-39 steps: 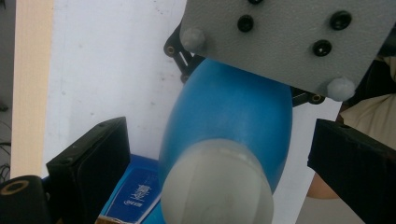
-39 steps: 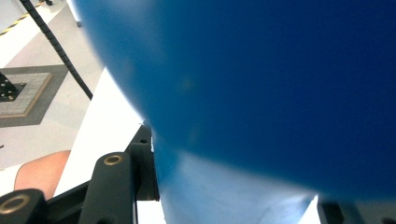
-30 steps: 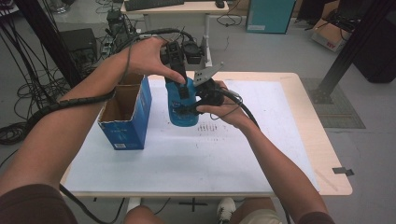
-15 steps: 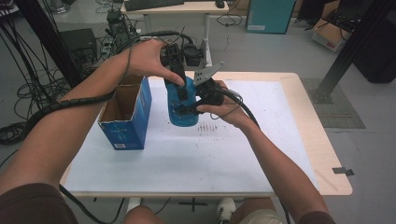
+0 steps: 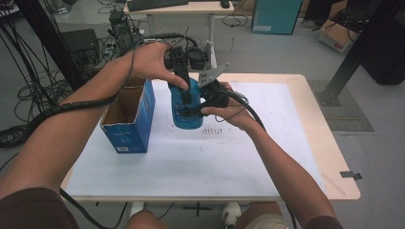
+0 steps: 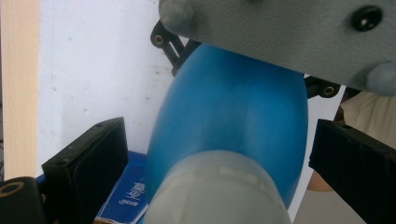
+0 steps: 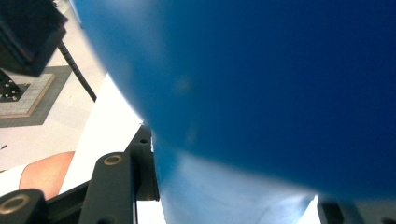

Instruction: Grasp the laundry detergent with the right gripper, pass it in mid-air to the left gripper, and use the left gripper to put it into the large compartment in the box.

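Observation:
A blue bottle (image 5: pixel 185 114) with a pale grey cap (image 6: pixel 217 191) is held upright just over the white sheet at the table's middle. My right gripper (image 5: pixel 197 106) comes in from the right and is shut on the bottle's body, which looms close and blue (image 7: pixel 261 84) in the right gripper view. My left gripper (image 5: pixel 182 82) points down over the bottle's top. Its jaws are open on either side of the cap end, with a gap at each side. The grey plate (image 6: pixel 280 37) of the right gripper sits behind the bottle in the left gripper view.
An open blue cardboard box (image 5: pixel 128 117) stands on the table's left part, close to the bottle. A white sheet (image 5: pixel 191 162) covers most of the wooden table (image 5: pixel 329 157). Cables, a desk and boxes lie on the floor beyond.

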`<state>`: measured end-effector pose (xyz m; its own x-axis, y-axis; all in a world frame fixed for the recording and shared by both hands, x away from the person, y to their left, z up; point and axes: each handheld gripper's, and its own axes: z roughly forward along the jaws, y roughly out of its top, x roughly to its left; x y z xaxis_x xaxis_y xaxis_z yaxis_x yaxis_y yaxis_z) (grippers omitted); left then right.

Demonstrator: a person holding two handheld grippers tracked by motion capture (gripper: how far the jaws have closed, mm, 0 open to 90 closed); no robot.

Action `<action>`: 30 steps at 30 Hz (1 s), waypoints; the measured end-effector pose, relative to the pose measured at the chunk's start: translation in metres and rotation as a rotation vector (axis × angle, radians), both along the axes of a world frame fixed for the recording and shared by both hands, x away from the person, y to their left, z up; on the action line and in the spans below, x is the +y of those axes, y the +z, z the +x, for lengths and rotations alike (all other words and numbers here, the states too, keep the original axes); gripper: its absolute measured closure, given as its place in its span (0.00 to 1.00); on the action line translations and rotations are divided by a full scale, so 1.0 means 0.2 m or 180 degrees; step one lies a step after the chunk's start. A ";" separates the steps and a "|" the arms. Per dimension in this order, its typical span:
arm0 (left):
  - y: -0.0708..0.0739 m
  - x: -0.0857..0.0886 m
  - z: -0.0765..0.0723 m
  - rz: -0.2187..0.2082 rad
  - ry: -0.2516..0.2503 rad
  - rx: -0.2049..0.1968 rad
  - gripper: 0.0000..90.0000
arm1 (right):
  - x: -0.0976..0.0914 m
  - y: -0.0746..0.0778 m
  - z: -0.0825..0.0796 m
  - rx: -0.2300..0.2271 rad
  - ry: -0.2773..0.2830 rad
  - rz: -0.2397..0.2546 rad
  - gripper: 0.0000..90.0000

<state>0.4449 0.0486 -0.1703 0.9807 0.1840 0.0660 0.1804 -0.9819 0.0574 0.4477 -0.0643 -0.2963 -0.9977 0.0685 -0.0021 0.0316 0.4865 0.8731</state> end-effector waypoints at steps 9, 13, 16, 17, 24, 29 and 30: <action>0.01 0.00 -0.01 0.0004 -0.0005 -0.0002 0.05 | 0.00 0.01 0.00 -0.0014 0.0003 -0.0018 0.48; 0.02 0.01 -0.01 0.0060 0.0008 -0.0021 0.05 | 0.01 0.01 0.00 -0.0025 0.0001 -0.0016 0.48; 0.02 0.01 -0.01 0.0109 -0.0049 -0.0025 0.05 | 0.01 0.01 -0.01 -0.0019 0.0004 -0.0015 0.48; 0.03 0.01 -0.01 0.0111 -0.0044 -0.0016 0.05 | 0.01 0.01 -0.01 -0.0032 0.0011 -0.0010 0.48; 0.03 0.02 -0.02 0.0076 0.0001 -0.0019 0.05 | 0.02 0.01 -0.01 -0.0077 0.0031 -0.0023 0.48; 0.03 0.02 -0.02 0.0119 -0.0044 -0.0011 0.05 | 0.02 0.02 0.00 -0.0121 0.0051 -0.0009 0.48; 0.03 0.02 -0.02 0.0126 -0.0049 -0.0012 0.05 | 0.02 0.02 0.00 -0.0132 0.0056 -0.0008 0.48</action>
